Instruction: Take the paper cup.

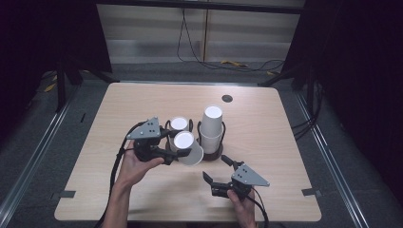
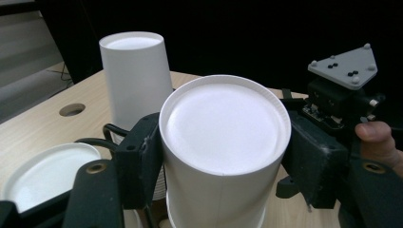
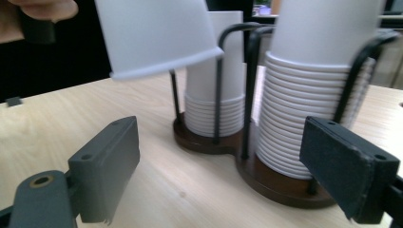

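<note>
The bench (image 1: 266,142) carries two dark wire holders: the taller stack (image 1: 211,127) of upturned white cups and a shorter stack (image 1: 179,124). The left tool (image 1: 177,148) pinches one upturned white cup (image 1: 187,148), lifted and tilted just beside both stacks. The right tool (image 1: 215,168) stands spread over bare wood near the holders.

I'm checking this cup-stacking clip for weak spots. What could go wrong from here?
1. The left gripper clamps a thin paper cup upside down by its walls; squeezing harder might crush it.
2. The cup hangs tilted beside the shorter stack, so it may catch the holder's wire loop when lowered.
3. The right gripper waits open near the taller stack; a bump could shift that holder.
</note>
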Tool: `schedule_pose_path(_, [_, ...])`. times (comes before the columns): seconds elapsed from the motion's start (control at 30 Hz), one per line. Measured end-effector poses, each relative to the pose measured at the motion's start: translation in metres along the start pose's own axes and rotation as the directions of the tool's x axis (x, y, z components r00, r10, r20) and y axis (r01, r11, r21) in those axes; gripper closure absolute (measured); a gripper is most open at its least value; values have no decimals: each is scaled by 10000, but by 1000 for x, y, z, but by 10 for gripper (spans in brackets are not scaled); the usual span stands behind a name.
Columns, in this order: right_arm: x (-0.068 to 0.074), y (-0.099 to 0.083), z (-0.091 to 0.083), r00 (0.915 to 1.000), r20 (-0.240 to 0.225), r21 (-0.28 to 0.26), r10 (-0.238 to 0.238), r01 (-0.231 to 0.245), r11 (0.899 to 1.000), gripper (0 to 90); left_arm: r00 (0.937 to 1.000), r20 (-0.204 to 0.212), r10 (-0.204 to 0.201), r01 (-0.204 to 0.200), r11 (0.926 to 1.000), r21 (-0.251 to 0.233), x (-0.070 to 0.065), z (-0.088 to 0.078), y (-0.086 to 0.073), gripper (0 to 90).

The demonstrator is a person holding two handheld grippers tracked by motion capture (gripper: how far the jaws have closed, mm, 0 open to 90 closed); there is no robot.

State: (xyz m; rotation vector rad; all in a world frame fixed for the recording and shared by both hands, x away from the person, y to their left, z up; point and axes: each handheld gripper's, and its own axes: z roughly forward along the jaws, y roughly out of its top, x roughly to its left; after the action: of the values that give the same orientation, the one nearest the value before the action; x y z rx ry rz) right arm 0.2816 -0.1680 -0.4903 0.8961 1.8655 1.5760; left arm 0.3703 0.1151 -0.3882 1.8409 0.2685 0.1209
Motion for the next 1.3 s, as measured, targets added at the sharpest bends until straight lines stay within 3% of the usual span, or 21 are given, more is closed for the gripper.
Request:
schedule_pose_path(0.2, [3,3,4,9992,-343,19,197,-197,9998,131,9997,205,-145,142,9998,116,-4,9,-11,348])
schedule_pose_path(0.53, [5,5,9,9936,-1126,-53,-35,29,10000,129,9985,325,-431,422,9988,258,-9,14,-25,349])
schedule_pose_path(0.67, [7,6,11,9882,-1531,-125,-67,49,9999,129,9978,448,-495,485,9986,225,-11,15,-27,350])
schedule_pose_path(1.03, [7,7,20,9782,-2075,-291,72,-135,9995,131,9958,705,-580,570,9983,155,-15,18,-25,350])
schedule_pose_path(1.3, [9,6,28,9747,-2234,-371,77,-164,9992,133,9945,877,-578,569,9983,125,-19,22,-25,350])
